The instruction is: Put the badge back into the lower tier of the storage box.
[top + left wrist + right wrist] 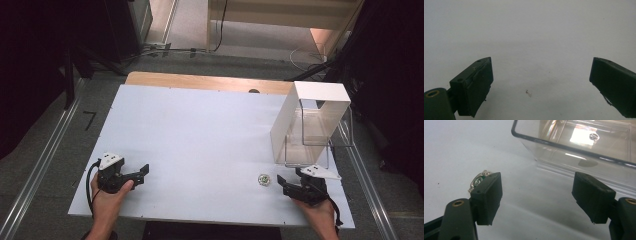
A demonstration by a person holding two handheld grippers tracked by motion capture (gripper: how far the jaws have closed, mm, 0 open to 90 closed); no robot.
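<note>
Right gripper (286, 183): held released, empty — just right of the small silver ornament (263, 180).
Left gripper (142, 173): released — well left of the ornament.

White table (200, 135): small silvery trinket (263, 180), clear box (312, 135) under white cover (320, 100).

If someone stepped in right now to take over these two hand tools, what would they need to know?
Left gripper: open, nothing held, over bare table near the front left.
Right gripper: open, nothing held, at the front right.
Small silvery trinket with a green spot: lying on the table just beside the right gripper's tip, not between its jaws.
Clear plastic box: under the white stand, behind the right gripper.
Done: nothing picked up.
Left: probably grasp the trinket; perhaps it goes in the box.
</note>
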